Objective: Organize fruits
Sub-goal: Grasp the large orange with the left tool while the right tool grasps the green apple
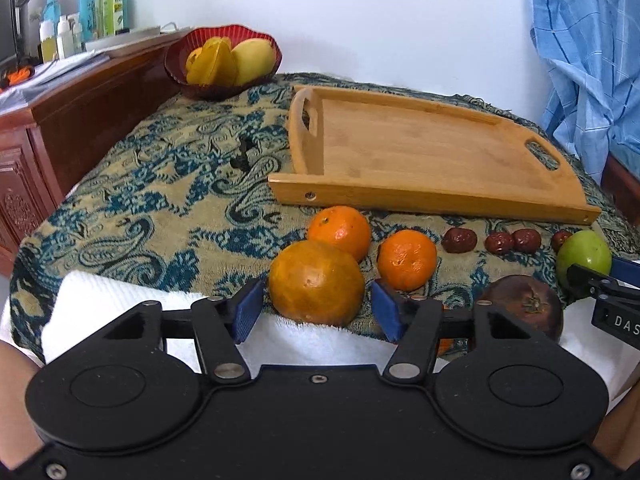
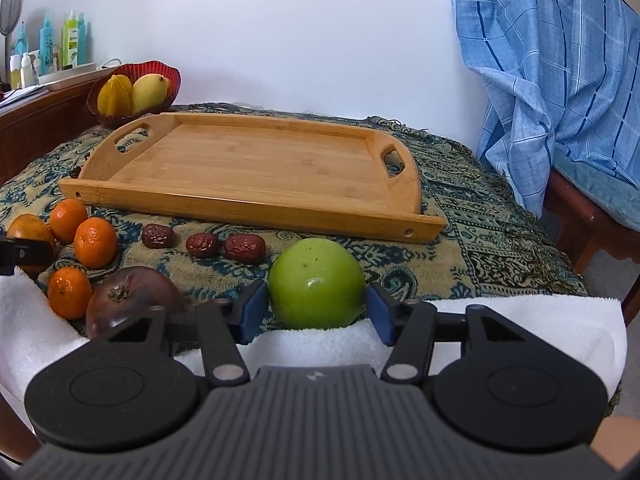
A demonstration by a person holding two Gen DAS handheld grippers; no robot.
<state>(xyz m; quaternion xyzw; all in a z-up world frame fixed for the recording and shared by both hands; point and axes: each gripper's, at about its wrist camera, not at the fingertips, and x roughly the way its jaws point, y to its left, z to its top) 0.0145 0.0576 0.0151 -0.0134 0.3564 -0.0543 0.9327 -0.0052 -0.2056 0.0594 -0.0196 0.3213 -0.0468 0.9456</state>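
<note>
fruits sit in a loose row on the patterned cloth of the table, at 6 o'clock of the wooden tray, which holds nothing yet, so the sorting looks barely begun. the left tool brackets the large orange, its blue pads beside the skin with slim gaps showing, not visibly pressing. the right tool frames the green apple likewise. small oranges, red dates and a dark round fruit wait untouched. one small orange is mostly hidden behind the left tool in its own view; pad contact is hard to judge.
</note>
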